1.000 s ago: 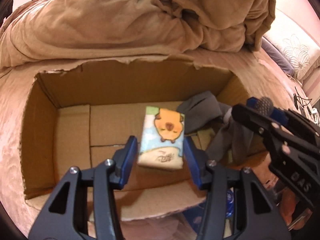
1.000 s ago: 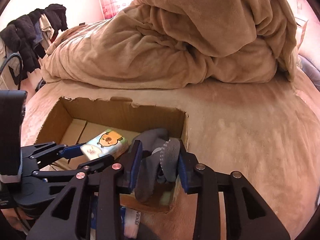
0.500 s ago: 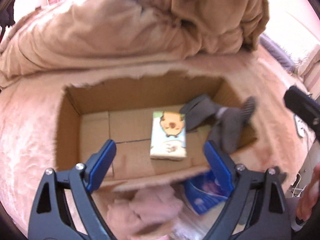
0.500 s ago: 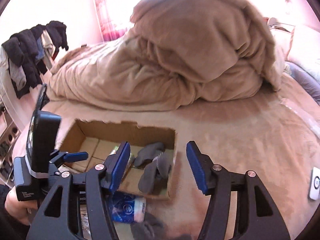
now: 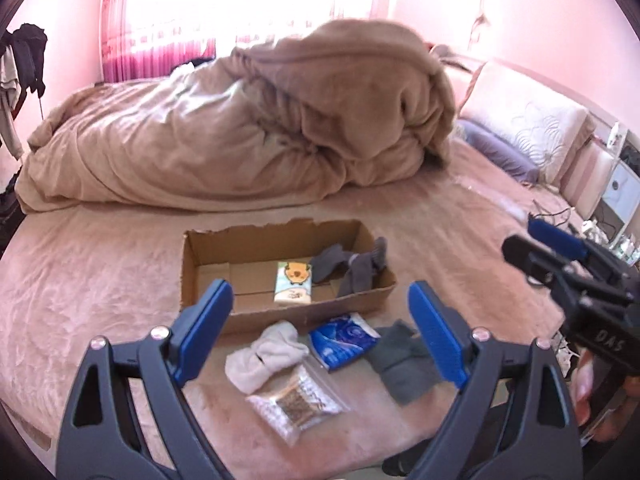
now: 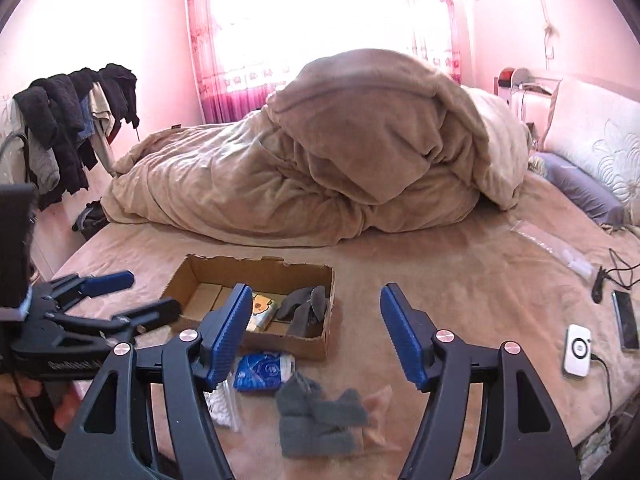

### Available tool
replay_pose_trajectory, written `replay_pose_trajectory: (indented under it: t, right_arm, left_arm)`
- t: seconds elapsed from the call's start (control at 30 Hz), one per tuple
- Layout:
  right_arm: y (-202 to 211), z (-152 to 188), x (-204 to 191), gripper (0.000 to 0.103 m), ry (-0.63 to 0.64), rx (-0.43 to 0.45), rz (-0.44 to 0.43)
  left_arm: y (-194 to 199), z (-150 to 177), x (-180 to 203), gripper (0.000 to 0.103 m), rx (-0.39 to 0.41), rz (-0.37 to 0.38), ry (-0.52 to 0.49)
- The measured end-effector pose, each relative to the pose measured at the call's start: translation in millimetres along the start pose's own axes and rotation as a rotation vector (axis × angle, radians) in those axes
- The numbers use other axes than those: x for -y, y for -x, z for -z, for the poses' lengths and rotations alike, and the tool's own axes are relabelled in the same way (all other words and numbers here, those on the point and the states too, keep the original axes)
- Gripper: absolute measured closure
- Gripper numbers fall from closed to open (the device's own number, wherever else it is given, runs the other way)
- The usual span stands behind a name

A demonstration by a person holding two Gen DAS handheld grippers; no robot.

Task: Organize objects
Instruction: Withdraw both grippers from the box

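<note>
Both tools empty, jaws spread wide: left tool (image 5: pixel 320 320) and right tool (image 6: pixel 312 328) hover above the loose items near the bed's front edge, presumably positioned to choose the next pickup.

Cardboard box (image 5: pixel 208 276) sits on the bed, short of the heaped duvet (image 5: pixel 248 128). Inside it: cartoon tissue pack (image 5: pixel 293 282) flat on the floor, dark grey socks (image 5: pixel 352 266) draped against the right wall.

Not yet boxed, just in front of the box: white sock (image 5: pixel 264 356), blue packet (image 5: pixel 342 340), clear zip bag (image 5: pixel 294 404), grey sock (image 5: pixel 402 360).
</note>
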State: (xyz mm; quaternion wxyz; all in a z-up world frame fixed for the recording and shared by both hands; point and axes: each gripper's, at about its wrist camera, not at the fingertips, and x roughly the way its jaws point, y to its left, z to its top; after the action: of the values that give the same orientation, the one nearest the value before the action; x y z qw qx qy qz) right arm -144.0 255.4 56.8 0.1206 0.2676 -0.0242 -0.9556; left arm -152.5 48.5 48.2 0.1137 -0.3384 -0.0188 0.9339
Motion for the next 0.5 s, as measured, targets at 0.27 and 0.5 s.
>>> replay_pose_trajectory:
  t: [0.27, 0.5]
  right_arm:
    - [32, 28, -11, 0.029, 0.027, 0.005, -0.013]
    - [25, 61, -22, 0.029, 0.053, -0.057, -0.039]
  left_arm:
    - [41, 33, -3, 0.012, 0.018, 0.013, 0.025]
    - [26, 76, -12, 0.012, -0.041, 0.026, 0.095]
